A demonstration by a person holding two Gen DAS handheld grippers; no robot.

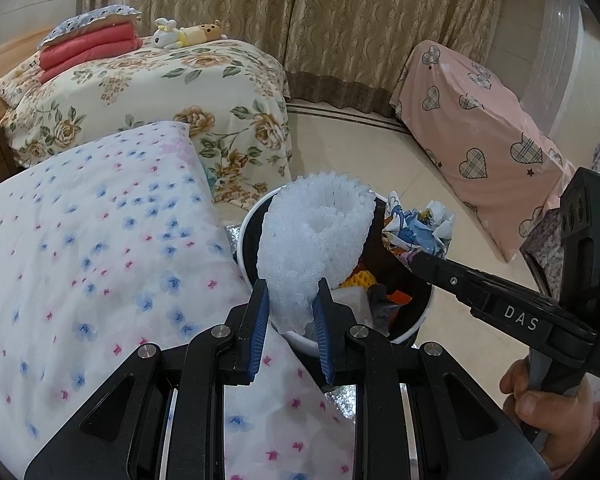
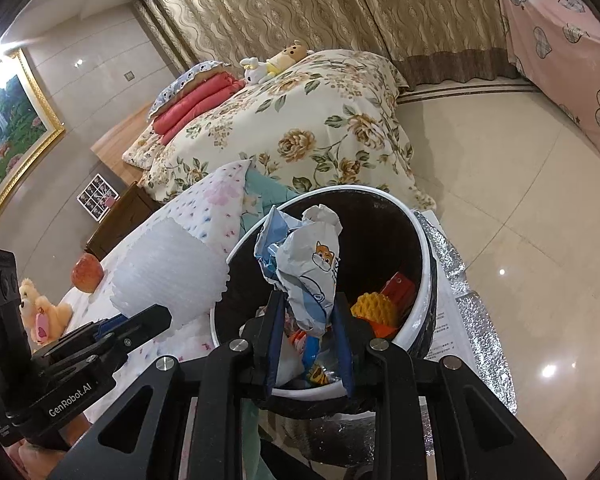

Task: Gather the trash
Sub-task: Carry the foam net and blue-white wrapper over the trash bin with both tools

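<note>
Left wrist: left gripper (image 1: 292, 312) fingers clamped on white foam netting (image 1: 312, 240); long axis runs 6 to 12, top curling over the bin (image 1: 412, 330) mouth; move it further past the rim before letting go.
Right wrist: right gripper (image 2: 310, 330) fingers clamped on crumpled wrapper (image 2: 308, 264), upright toward 12, directly over the bin; release straight down.

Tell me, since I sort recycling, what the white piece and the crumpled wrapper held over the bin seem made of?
White piece: likely foam packing sheet, matte and translucent, with a pebbly surface and scalloped edges. Crumpled wrapper: probably printed plastic film or coated paper, slightly glossy; its sharp creases hold their shape.
</note>
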